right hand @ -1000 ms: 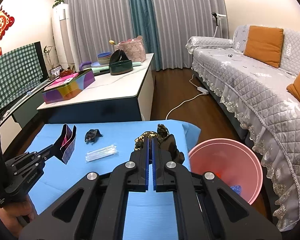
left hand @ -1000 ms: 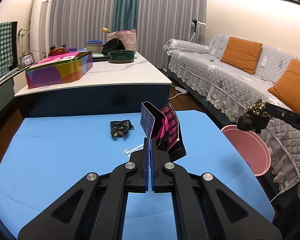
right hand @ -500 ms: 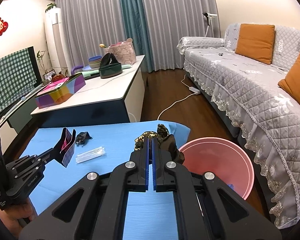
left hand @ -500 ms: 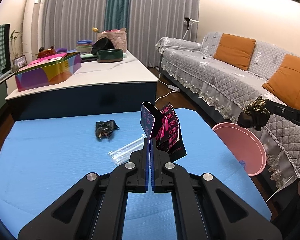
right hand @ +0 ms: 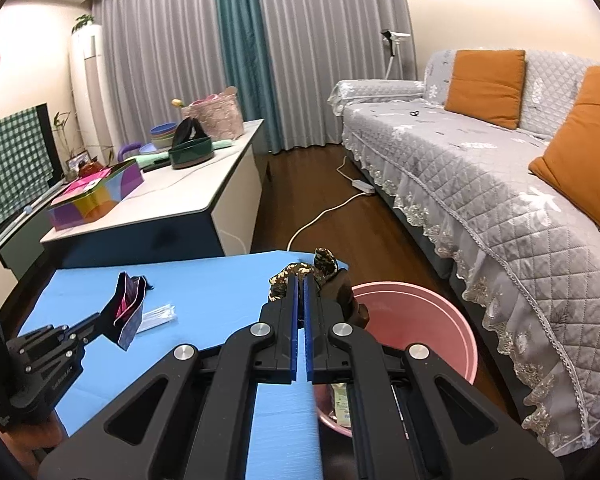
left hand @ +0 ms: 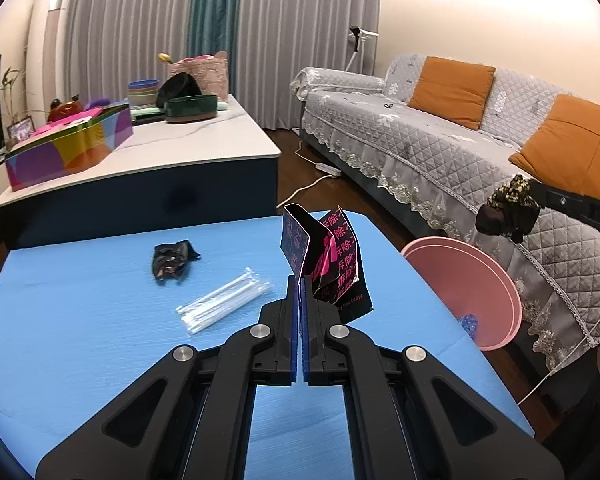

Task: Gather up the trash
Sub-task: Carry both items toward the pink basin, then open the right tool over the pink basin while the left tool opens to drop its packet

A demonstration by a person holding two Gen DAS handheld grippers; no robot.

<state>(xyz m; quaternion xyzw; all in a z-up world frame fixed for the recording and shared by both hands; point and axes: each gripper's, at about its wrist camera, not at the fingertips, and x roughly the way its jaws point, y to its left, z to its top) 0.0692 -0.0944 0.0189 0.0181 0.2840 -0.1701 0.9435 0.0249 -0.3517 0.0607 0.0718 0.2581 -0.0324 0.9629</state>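
Blue table [left hand: 80, 340] fills the foreground. Left gripper [left hand: 300, 280] pinches a dark pink-printed packet [left hand: 332, 260] upright, now nearer the pink bin [left hand: 480, 292]; right gripper [right hand: 300, 280] clamps a crumpled wrapper [right hand: 332, 276] over the bin's rim.

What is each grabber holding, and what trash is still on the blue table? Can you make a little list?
left gripper: shut on dark pink-printed packet
right gripper: shut on crumpled dark wrapper
bin: pink basin, beside blue table
still on table: small black wrapper, clear plastic sleeve
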